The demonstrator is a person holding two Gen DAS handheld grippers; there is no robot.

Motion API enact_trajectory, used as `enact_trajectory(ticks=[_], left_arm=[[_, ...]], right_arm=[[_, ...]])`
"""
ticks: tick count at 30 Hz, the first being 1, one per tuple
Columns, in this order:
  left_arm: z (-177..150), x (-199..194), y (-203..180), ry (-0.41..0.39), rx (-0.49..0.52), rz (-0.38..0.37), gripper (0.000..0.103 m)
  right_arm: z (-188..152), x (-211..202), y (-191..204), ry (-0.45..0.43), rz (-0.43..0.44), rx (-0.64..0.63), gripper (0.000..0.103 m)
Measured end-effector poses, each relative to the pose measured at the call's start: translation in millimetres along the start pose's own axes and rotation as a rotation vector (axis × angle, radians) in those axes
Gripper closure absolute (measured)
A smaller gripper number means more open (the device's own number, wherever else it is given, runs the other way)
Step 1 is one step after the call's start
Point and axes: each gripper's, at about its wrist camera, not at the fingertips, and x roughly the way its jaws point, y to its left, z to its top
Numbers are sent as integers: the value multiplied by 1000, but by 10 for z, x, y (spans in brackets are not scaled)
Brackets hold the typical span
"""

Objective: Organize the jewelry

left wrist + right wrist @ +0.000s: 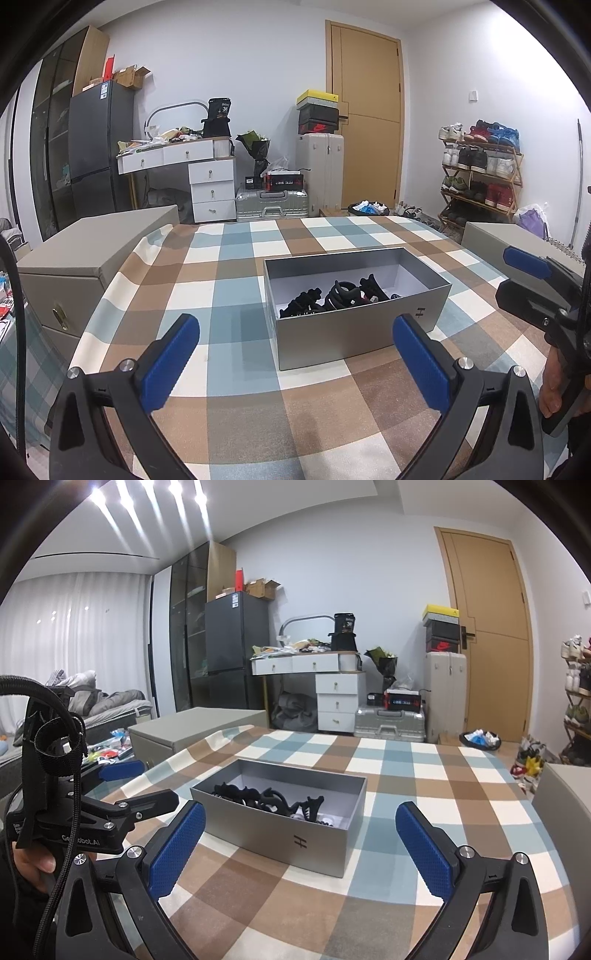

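Note:
An open grey box (354, 336) (273, 830) stands on the checked tablecloth (221, 266) (406, 775). Inside lie several black hair claws and bands (332, 295) (269, 799). My left gripper (295, 362) is open, its blue pads (166, 365) held low over the cloth just short of the box's near wall, with nothing between them. My right gripper (299, 849) is open too, on the near side of the box's front corner. From the left wrist view the right gripper (532, 280) shows at the right edge, held by a hand (554, 391).
Grey storage boxes flank the table: one on the left (81, 266) (192, 727), one on the right (517, 240) (565, 805). Beyond the table are a white desk with drawers (210, 184), suitcases (273, 203), a shoe rack (480, 173) and a wooden door (369, 110).

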Motion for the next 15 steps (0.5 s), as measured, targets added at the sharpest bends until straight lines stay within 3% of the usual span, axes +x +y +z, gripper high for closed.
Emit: enact_trajectory(ticks=[15], left_arm=[[13, -22, -21, -6, -4, 2, 1]], right_arm=[[-1, 1, 3, 1, 0, 1, 0]])
